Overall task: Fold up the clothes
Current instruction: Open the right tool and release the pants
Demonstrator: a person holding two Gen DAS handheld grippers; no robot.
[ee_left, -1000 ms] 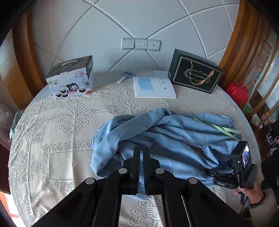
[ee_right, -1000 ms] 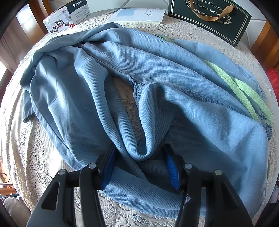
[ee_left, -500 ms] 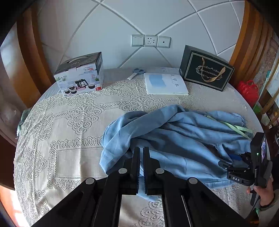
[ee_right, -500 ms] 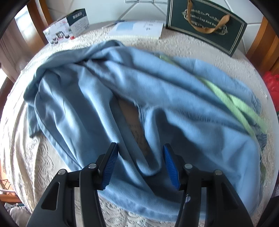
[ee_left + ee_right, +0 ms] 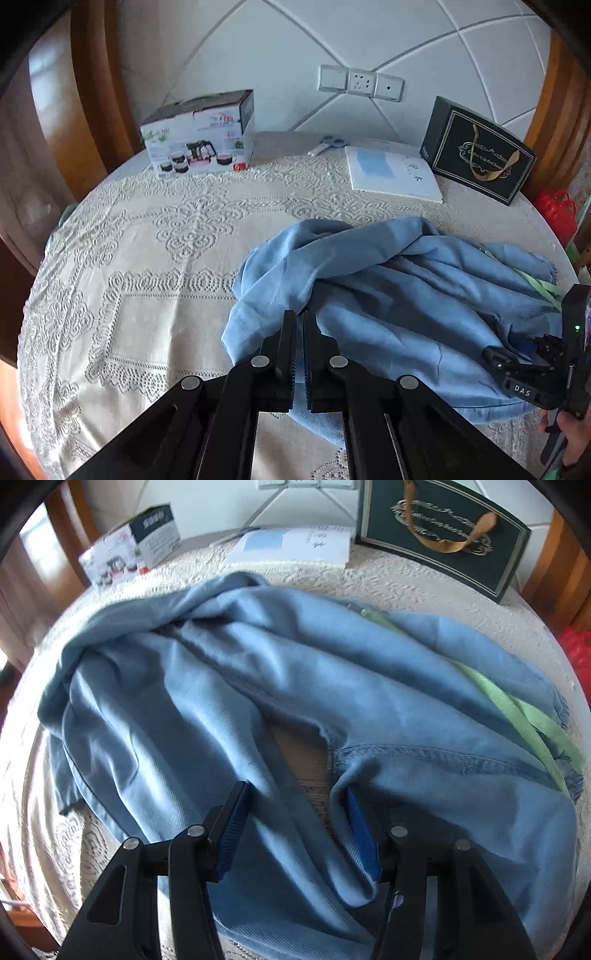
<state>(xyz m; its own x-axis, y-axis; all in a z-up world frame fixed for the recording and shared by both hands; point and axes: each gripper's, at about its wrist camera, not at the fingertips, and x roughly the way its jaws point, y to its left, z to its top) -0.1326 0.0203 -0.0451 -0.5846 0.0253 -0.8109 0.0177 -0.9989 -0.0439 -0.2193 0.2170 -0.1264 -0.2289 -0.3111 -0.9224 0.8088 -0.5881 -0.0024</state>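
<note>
Blue garment [image 5: 388, 295] lies crumpled on the right half of a round table covered by a cream lace tablecloth [image 5: 147, 258]. In the right wrist view the same garment [image 5: 258, 701] fills most of the frame, heavily wrinkled, with a light green ribbon [image 5: 517, 709] running across its right side. A small gap in the folds shows tablecloth underneath, just ahead of the right gripper.

Left gripper [image 5: 299, 325]: fingers pressed nearly together, a thin strip of blue fabric pinched between them at the garment's near-left edge.

Right gripper [image 5: 295, 805]: jaws spread wide, blue pads visible. It sits low over the garment's near edge; a fold of cloth touches the inner face of the right-hand finger [image 5: 360, 827], but nothing is clamped. In the left wrist view the right gripper body shows at the far right edge, held by a hand [image 5: 569, 428] at the bottom corner.

Back of table, well apart from the garment: a tea set box [image 5: 199, 133] at left, scissors [image 5: 325, 144], a white booklet [image 5: 391, 173], and a dark green gift bag [image 5: 476, 151] at right. Wall sockets [image 5: 360, 82] above. Something red [image 5: 556, 210] sits past the table's right edge; cannot tell what.
</note>
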